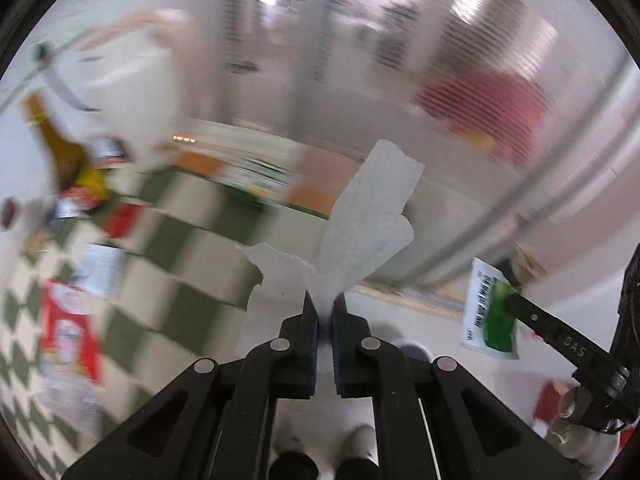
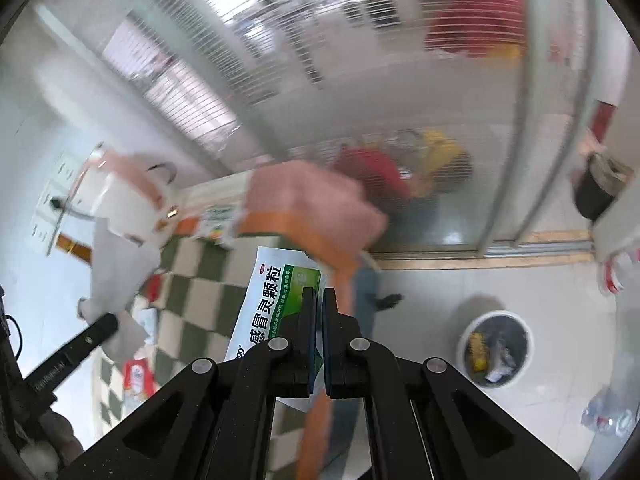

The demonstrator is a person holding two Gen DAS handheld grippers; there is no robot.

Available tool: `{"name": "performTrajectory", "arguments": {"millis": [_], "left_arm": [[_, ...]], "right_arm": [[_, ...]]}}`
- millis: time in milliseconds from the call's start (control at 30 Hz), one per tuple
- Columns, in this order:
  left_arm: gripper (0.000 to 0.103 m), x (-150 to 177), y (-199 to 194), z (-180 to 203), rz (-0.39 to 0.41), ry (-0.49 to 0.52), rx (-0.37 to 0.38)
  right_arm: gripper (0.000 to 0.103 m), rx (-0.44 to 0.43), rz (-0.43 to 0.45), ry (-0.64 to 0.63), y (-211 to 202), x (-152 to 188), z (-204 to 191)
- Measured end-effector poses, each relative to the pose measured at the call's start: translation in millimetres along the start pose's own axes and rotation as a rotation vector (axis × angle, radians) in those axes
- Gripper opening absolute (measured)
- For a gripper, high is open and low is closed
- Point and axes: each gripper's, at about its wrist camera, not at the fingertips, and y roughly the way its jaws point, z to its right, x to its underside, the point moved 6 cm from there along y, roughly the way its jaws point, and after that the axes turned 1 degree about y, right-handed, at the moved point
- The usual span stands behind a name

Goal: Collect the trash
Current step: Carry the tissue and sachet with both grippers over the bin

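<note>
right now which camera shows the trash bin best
The right wrist view. The white trash bin stands on the floor, lower right, rim unblocked, with yellow and pale scraps visible inside. In the left wrist view no bin can be made out; only a dark rounded shape peeks out behind the left claw, too hidden to identify.

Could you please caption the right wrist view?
Right gripper shut on green-and-white sachet, trash bin below right.
</note>
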Motion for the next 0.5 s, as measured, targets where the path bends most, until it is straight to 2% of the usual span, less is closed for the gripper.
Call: {"name": "performTrajectory", "arguments": {"millis": [167,267,367,500], "left_arm": [[0.004,27.7,62.2,103.9,-0.124,0.092,0.122],[0.004,61.9,122.1,162.4,-0.228,0.141,0.160],[0.004,99.4,184.8,200.2,-0.322,0.177,0.160],[0.004,166.5,296.3,234.6,-0.463,0.204,0.141]], "right_arm": [[0.003,0.118,0.001,0.112,-23.2,22.8,117.8],[0.003,0.194,-0.020,0.191,-24.8,48.7,194.7],[0.003,0.242,-0.072,0.296,-10.6,86.0,277.3],[0.003,0.284,-0.151,0.408,36.1,142.6,379.3]]}}
